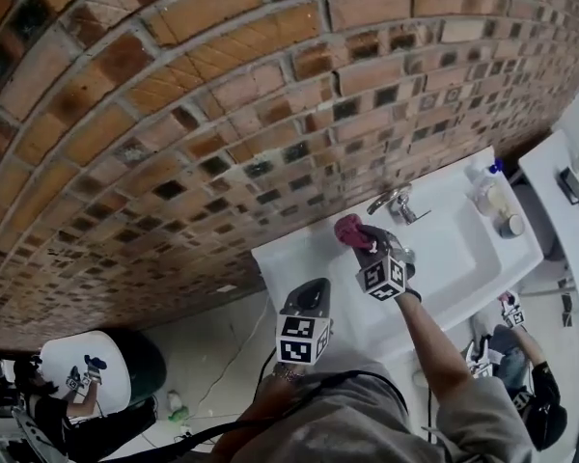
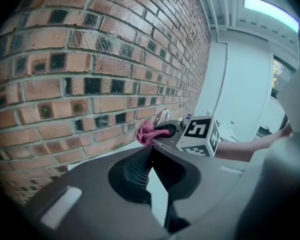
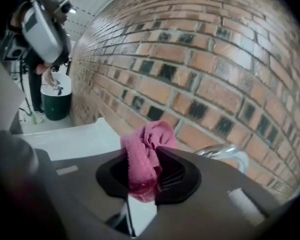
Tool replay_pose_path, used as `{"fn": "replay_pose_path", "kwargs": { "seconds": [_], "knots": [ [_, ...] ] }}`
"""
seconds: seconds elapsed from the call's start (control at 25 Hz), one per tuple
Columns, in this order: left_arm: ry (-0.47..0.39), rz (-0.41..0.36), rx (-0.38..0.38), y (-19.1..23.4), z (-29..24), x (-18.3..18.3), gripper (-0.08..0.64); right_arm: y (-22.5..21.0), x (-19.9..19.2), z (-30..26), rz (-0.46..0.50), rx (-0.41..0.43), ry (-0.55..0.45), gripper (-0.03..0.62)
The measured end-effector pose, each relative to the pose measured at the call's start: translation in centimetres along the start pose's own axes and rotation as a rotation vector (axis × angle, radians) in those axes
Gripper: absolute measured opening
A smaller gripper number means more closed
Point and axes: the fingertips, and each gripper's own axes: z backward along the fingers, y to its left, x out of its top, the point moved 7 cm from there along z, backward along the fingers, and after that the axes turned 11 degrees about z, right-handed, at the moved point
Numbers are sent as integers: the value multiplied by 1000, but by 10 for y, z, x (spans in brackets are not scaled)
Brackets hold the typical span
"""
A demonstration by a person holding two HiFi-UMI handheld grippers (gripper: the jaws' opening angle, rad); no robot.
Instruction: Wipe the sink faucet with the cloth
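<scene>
A chrome faucet (image 1: 396, 204) stands at the back of the white sink (image 1: 463, 258), against the brick wall. My right gripper (image 1: 359, 239) is shut on a bunched pink cloth (image 1: 348, 230), held just left of the faucet and apart from it. In the right gripper view the cloth (image 3: 146, 146) fills the jaws of that gripper (image 3: 145, 159), with the faucet (image 3: 225, 151) curving behind on the right. My left gripper (image 1: 314, 289) hangs shut and empty in front of the sink. Its own view shows its jaws (image 2: 149, 151) pointing at the cloth (image 2: 146, 131) and faucet (image 2: 162, 116).
Bottles (image 1: 487, 191) and a small jar (image 1: 510, 225) sit on the sink's right end. Another white counter (image 1: 560, 177) lies further right. A dark green stand with a white top (image 1: 125, 365) is at lower left, a person beside it. The brick wall (image 1: 222, 114) runs close behind.
</scene>
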Motion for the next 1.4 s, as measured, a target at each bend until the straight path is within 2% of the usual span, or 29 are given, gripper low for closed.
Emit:
{"fn": "replay_pose_path", "kwargs": {
  "seconds": [0.12,0.16,0.24,0.32,0.44,0.64,0.76,0.84,0.96,1.08,1.12,1.2,1.4],
  "knots": [
    [24,-6,-8,-2,-6,-2,20,-46,15,9,44,-280,35,84],
    [36,-5,-11,-3,-7,-5,20,-58,15,10,86,-330,49,86],
    [56,-5,-14,-4,-6,-11,20,-68,19,13,188,-379,58,91],
    [63,-8,-14,-4,-5,-13,20,-79,21,19,227,-436,61,86],
    [56,-6,-6,1,-3,-11,20,-113,6,28,116,-523,75,74],
    [67,8,3,7,-3,-15,20,-160,-32,19,-91,-541,156,57],
    [73,3,-11,4,-2,-19,20,-170,-52,20,-218,-558,196,55],
    [77,1,-15,3,-2,-20,20,-171,-75,19,-298,-573,272,52],
    [86,3,-15,5,0,-24,19,-155,-122,8,-459,-486,418,52],
    [104,2,-20,4,-1,-29,20,-129,-141,-2,-474,-449,439,49],
    [110,0,-25,2,-4,-29,20,-121,-143,-7,-462,-430,447,48],
    [121,-9,-39,-2,-10,-28,20,-102,-151,-21,-412,-335,487,48],
    [143,-56,-89,-20,-18,-24,20,-24,-162,-40,-145,-3,613,52]
  ]
}}
